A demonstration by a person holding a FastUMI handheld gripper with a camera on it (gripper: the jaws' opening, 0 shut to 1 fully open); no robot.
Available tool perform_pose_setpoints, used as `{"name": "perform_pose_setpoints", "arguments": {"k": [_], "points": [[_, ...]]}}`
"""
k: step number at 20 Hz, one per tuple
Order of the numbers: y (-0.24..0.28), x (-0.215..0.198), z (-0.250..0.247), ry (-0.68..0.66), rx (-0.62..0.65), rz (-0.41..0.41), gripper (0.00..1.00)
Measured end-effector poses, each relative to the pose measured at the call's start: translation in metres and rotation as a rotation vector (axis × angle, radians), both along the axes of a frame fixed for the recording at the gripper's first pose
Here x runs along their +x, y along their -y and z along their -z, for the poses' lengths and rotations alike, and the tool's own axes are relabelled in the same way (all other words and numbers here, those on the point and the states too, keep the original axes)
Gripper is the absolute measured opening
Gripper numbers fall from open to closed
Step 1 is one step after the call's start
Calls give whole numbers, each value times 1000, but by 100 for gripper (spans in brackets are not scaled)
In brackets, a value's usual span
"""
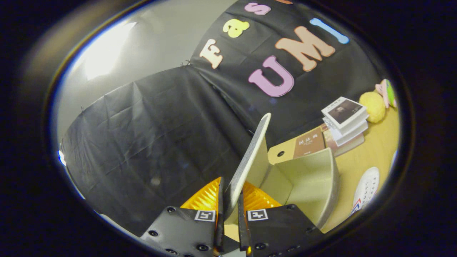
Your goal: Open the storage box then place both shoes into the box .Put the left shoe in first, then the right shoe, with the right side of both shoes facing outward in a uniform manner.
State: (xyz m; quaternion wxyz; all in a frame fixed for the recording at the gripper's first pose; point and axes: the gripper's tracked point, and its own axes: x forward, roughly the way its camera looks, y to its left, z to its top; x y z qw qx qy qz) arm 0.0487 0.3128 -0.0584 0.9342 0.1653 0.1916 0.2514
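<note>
Your gripper (pixel 230 210) is clamped narrow on the box lid (pixel 250 157), both fingers pressing its lower edge, and the lid stands up tilted from between them. The open storage box (pixel 314 178) sits just ahead to the right on the worktop (pixel 375 150), inside looks empty. One white shoe (pixel 366 189) lies beside the box on its far right; a stack of books (pixel 344 119) sits beyond it.
</note>
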Motion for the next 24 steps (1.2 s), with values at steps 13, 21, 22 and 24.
{"name": "perform_pose_setpoints", "arguments": {"k": [13, 21, 22, 24], "points": [[-118, 17, 52, -114, -25, -176, 70], [-53, 16, 48, -23, -180, -92, 100], [-38, 15, 42, 8, -208, -71, 100], [0, 11, 35, 53, -281, -12, 100]]}}
